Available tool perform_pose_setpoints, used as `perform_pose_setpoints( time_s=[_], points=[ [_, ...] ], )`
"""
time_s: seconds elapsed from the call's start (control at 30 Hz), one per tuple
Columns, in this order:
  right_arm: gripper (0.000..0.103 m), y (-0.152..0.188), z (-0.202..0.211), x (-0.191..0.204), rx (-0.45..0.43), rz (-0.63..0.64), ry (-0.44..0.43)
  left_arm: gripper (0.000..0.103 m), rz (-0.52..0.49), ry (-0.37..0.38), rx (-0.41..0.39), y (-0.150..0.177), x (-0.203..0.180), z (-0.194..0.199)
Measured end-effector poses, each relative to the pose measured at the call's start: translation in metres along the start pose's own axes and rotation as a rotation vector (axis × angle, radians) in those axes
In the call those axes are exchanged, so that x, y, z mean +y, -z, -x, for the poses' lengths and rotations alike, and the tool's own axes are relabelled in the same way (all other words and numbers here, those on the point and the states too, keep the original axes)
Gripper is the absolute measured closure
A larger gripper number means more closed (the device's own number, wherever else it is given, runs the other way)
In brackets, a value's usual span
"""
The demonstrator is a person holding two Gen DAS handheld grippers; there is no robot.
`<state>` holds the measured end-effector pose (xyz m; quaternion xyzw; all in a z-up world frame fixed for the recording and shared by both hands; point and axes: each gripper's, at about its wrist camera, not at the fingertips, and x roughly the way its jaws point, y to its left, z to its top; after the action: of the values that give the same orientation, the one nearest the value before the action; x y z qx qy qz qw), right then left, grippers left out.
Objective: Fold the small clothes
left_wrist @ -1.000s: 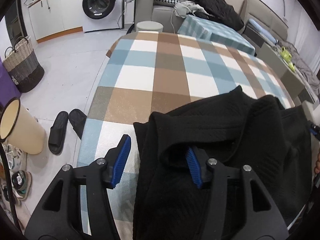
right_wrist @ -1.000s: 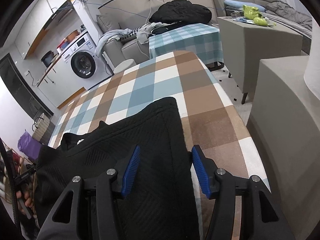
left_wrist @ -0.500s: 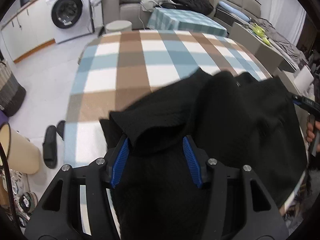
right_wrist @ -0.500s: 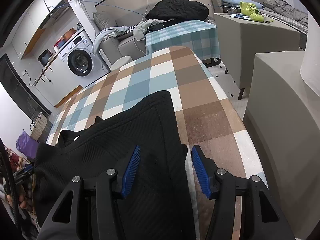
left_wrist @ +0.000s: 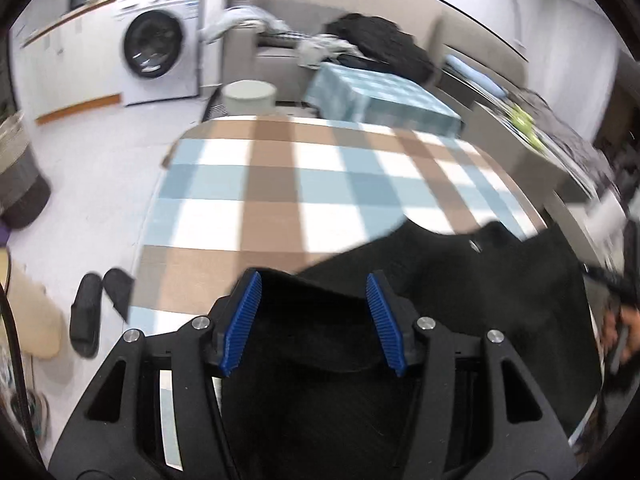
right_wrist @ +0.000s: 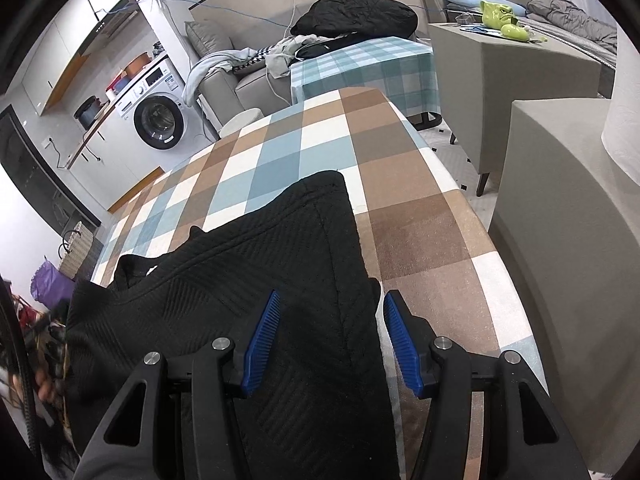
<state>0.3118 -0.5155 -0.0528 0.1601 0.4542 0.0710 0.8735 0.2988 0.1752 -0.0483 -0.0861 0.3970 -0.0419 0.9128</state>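
A black knit garment (right_wrist: pixel 256 264) lies on the near part of a table with a brown, blue and white checked cloth (right_wrist: pixel 320 152). In the left wrist view the garment (left_wrist: pixel 460 280) fills the lower right, blurred. My left gripper (left_wrist: pixel 314 320) is open, its blue pads on either side of a raised fold of black fabric. My right gripper (right_wrist: pixel 332 340) is open, its jaws standing over the garment's right edge, with fabric between the pads.
A washing machine (left_wrist: pixel 160 52) stands at the far left. A sofa with clothes (right_wrist: pixel 280 56) and a second checked table (right_wrist: pixel 368 64) are beyond the table. A grey cabinet (right_wrist: pixel 520 64) stands right. Slippers (left_wrist: pixel 92 308) and a basket (left_wrist: pixel 16 176) are on the floor left.
My left gripper has moved right over the garment and lifted; more bare cloth shows ahead of it. My right gripper has moved very little. Both stay open.
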Motion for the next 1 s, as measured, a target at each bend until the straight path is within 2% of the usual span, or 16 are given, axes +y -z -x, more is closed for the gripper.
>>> perform_pose_setpoints(
  time_s=[0.1,0.2,0.3,0.4,0.5,0.57,0.67,0.77,0.8,0.87,1.0],
  points=[
    [0.048,0.001,0.005,-0.002,-0.009,0.009,0.009,0.051,0.055,-0.020,0.021,0.003,0.018,0.006],
    [0.048,0.001,0.008,-0.008,-0.012,-0.008,0.014,0.051,0.048,-0.048,0.031,0.017,0.028,0.019],
    [0.047,0.002,0.005,-0.012,-0.004,-0.024,0.019,0.051,0.039,-0.045,0.043,0.037,0.031,0.029],
    [0.047,0.004,0.002,-0.011,0.007,-0.024,0.014,0.051,-0.026,-0.013,0.109,0.058,0.019,0.026],
    [0.047,0.003,0.000,-0.006,0.011,-0.011,0.016,0.051,-0.103,-0.020,0.166,0.065,-0.003,0.008],
    [0.047,0.003,-0.001,-0.003,0.012,-0.007,0.011,0.051,-0.156,-0.038,0.190,0.062,-0.017,-0.004],
    [0.047,0.000,0.002,0.001,0.002,0.006,0.013,0.051,-0.191,-0.030,0.174,0.045,-0.029,-0.023],
    [0.047,-0.002,0.003,0.001,-0.005,-0.004,0.018,0.051,-0.129,-0.085,0.102,0.018,-0.019,-0.038],
    [0.047,-0.003,0.003,0.001,-0.006,-0.004,0.019,0.051,-0.092,-0.130,0.090,0.010,-0.011,-0.041],
    [0.047,-0.003,0.001,0.001,-0.001,0.007,0.040,0.051,-0.033,-0.172,0.074,0.003,0.002,-0.043],
    [0.047,-0.002,-0.004,-0.001,0.017,0.023,0.057,0.051,0.019,-0.133,0.108,0.005,0.021,-0.041]
  ],
)
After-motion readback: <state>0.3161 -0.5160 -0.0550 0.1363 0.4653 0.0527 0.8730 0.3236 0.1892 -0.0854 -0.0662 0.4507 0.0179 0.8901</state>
